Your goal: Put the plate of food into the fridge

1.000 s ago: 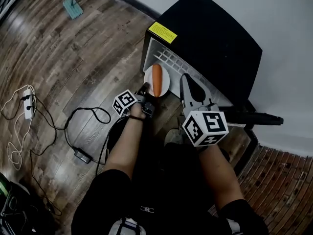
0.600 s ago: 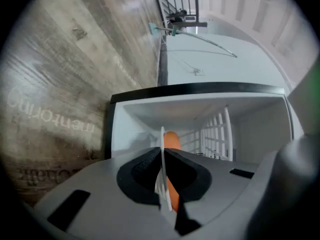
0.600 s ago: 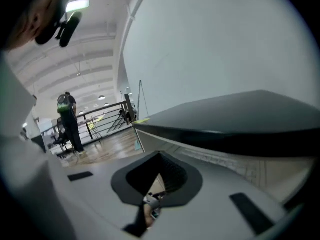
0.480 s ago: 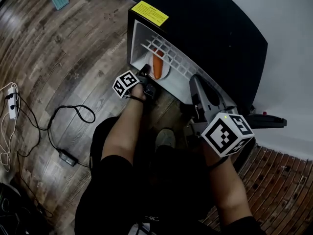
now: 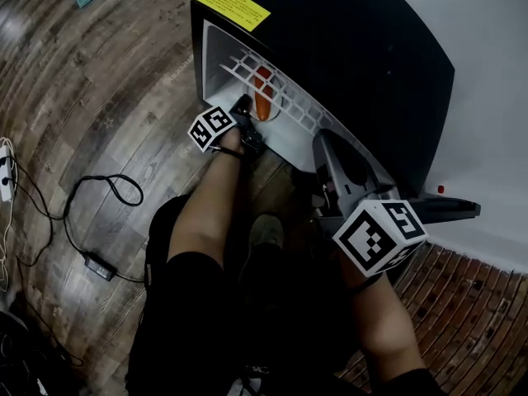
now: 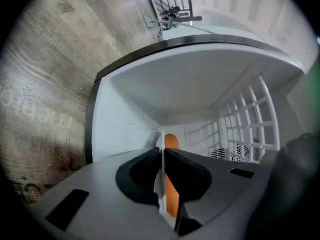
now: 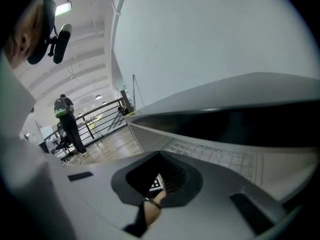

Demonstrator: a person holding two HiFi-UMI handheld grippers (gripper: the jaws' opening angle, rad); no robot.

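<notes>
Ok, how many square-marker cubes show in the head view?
2. One cube rides the left gripper at the fridge opening; the other rides the right gripper, lower right, nearer the person. None seems hidden.

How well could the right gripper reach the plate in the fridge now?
Probably yes. The fridge stands open and nothing lies between the right gripper and the plate. But the left gripper clamps its near rim and the wire shelf covers it above.

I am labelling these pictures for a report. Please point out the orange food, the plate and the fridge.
orange food (image 6: pixel 171 143), left gripper view, its far rounded end.
plate (image 6: pixel 162 176), left gripper view, its thin white edge.
fridge (image 5: pixel 346 48), head view, its black top.
</notes>
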